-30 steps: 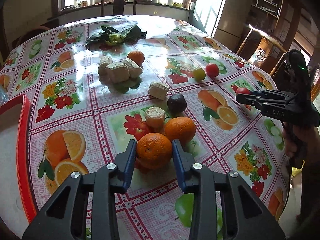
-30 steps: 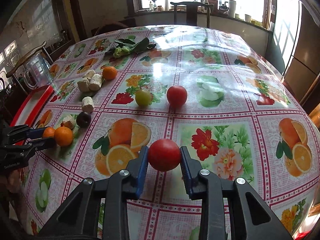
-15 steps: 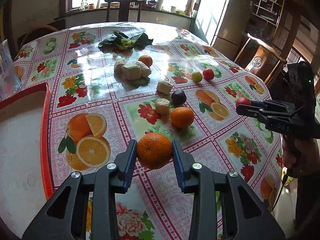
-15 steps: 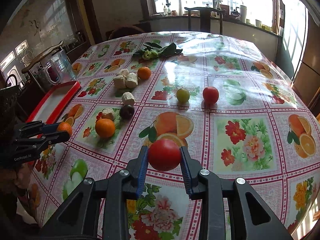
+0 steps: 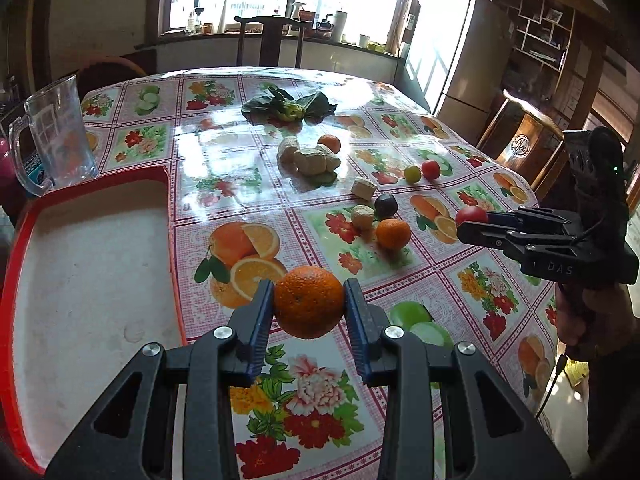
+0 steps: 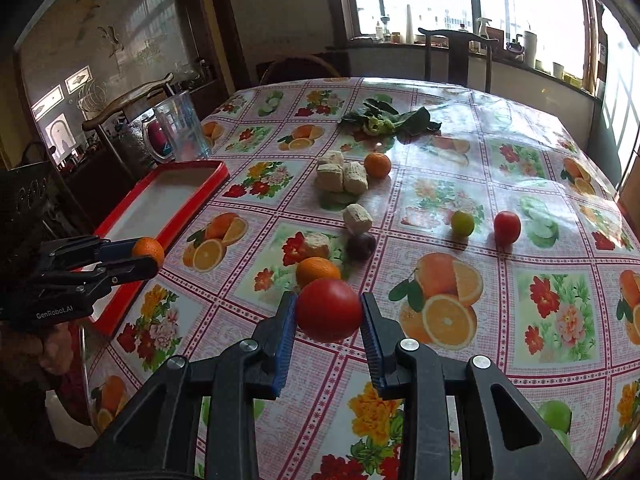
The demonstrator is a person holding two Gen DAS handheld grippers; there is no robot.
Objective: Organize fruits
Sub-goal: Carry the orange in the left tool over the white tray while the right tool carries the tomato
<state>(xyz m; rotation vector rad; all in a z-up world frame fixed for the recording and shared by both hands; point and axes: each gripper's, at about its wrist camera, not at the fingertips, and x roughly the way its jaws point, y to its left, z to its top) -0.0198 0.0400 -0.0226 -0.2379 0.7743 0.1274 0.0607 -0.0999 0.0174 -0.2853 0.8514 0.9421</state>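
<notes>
My left gripper [image 5: 309, 304] is shut on an orange [image 5: 309, 301] and holds it above the table, just right of the red tray [image 5: 173, 240]. It also shows in the right wrist view [image 6: 146, 256]. My right gripper [image 6: 329, 312] is shut on a red tomato [image 6: 329, 310], lifted over the table's near side; it also shows in the left wrist view [image 5: 472, 216]. On the table lie an orange [image 5: 393, 233], a dark plum [image 5: 385, 205], a far orange [image 5: 330, 143], a green fruit [image 5: 412, 174] and a red tomato [image 5: 431, 169].
Several pale cut chunks [image 5: 310, 160] lie mid-table, with leafy greens [image 5: 290, 106] behind. A clear glass jug [image 5: 56, 148] stands behind the tray. A chair [image 5: 270, 42] stands at the far edge, wooden furniture [image 5: 520, 144] at right.
Both grippers have lifted and pulled back from the table with their fruits. The left one has moved left, toward the red tray.
</notes>
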